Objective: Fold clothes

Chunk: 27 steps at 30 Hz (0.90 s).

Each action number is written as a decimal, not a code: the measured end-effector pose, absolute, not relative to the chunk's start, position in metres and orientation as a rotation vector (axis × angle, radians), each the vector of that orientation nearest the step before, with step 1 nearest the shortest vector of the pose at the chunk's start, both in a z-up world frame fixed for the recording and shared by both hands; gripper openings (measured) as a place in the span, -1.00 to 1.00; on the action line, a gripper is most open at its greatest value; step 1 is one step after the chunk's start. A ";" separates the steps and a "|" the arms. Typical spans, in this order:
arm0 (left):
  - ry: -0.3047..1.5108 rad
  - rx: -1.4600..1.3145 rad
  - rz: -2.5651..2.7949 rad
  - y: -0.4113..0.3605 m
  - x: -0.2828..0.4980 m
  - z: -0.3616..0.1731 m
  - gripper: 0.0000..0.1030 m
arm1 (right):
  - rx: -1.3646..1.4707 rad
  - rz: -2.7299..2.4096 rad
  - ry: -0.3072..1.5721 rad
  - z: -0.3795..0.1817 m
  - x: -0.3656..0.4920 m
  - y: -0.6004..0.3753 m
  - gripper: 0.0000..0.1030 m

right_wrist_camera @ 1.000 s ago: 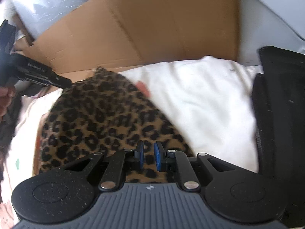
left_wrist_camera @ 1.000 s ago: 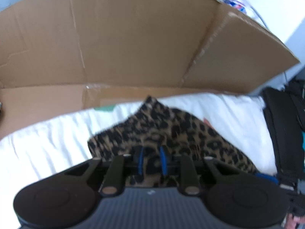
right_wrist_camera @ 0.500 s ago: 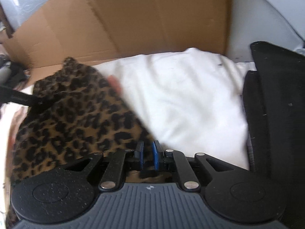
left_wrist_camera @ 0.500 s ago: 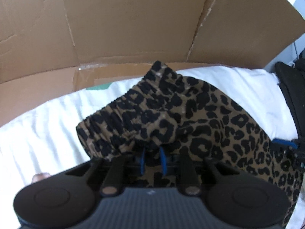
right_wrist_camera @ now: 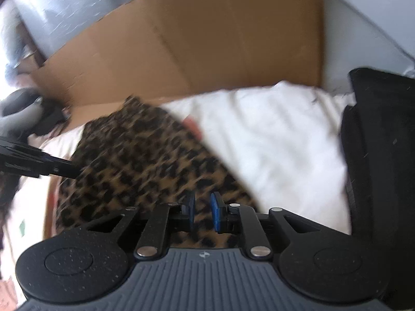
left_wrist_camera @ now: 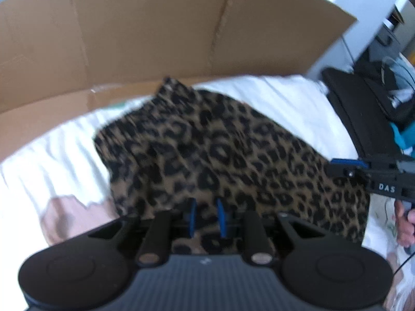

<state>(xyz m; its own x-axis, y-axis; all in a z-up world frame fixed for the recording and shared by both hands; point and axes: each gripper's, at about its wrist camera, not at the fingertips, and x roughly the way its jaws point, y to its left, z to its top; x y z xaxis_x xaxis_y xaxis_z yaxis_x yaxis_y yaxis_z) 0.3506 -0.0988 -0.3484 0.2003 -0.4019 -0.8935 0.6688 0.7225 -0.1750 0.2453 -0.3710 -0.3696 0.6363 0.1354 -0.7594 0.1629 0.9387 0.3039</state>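
Note:
A leopard-print garment [left_wrist_camera: 220,150] lies spread on a white sheet [left_wrist_camera: 298,114], its gathered waistband toward the cardboard. My left gripper [left_wrist_camera: 206,217] is shut on the near edge of the cloth, which bunches between its blue pads. My right gripper [right_wrist_camera: 202,212] sits at the garment's [right_wrist_camera: 145,160] near right edge. Its jaws are opening, and the cloth shows in the gap between the pads. Each gripper also shows in the other's view: the right gripper [left_wrist_camera: 339,165] at the garment's right edge, the left gripper [right_wrist_camera: 67,171] at its left edge. The picture is blurred by motion.
A brown cardboard sheet [left_wrist_camera: 155,39] stands behind the white sheet. A black bag or case [right_wrist_camera: 381,142] lies along the right side. A pinkish cloth [left_wrist_camera: 72,215] shows at the left under the sheet's edge. A hand [left_wrist_camera: 404,223] holds the right gripper's handle.
The garment has come down from a raised, bunched fold and now lies flatter and wider on the sheet. The right gripper's pads stand a little further apart. The left gripper moved sideways.

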 end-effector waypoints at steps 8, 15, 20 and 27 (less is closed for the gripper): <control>1.175 0.352 -0.716 -0.105 0.332 -0.387 -0.61 | 0.284 0.019 0.933 -0.380 0.225 -0.348 -0.22; 1.153 0.379 -0.709 -0.113 0.321 -0.382 -0.49 | 0.269 -0.026 0.957 -0.393 0.210 -0.361 -0.22; 1.170 0.399 -0.758 -0.118 0.299 -0.372 -0.44 | 0.276 -0.087 0.952 -0.395 0.200 -0.371 -0.22; 1.283 0.460 -0.851 -0.110 0.267 -0.365 -0.43 | 0.293 -0.141 0.939 -0.377 0.184 -0.366 -0.22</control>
